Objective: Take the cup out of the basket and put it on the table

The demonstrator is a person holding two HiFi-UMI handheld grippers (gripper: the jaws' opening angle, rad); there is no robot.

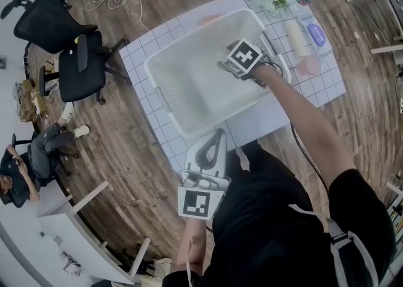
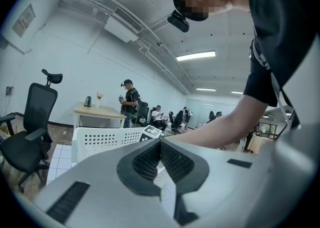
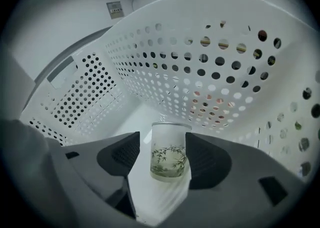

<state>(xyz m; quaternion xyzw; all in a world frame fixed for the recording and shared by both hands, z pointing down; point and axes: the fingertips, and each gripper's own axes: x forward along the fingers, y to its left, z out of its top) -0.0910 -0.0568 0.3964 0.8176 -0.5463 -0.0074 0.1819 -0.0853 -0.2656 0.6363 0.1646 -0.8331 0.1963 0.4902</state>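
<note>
While your right gripper (image 3: 163, 139) gapes inside the white perforated plastic basket (image 3: 215, 67), the upright frosted bamboo-print cup (image 3: 170, 156) stands between its jaws, ungripped; your closed left gripper (image 2: 160, 144) is farther off.

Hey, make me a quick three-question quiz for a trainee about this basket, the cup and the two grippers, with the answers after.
1. True or false: the cup stands upright on the floor of the basket.
2. Pick one. The jaws of the right gripper are: A, shut on the cup; B, open with the cup between them; C, shut and empty.
3. Fill in: the left gripper has its jaws shut and holds ____.

Key: 1 true; 2 B; 3 nothing.
</note>
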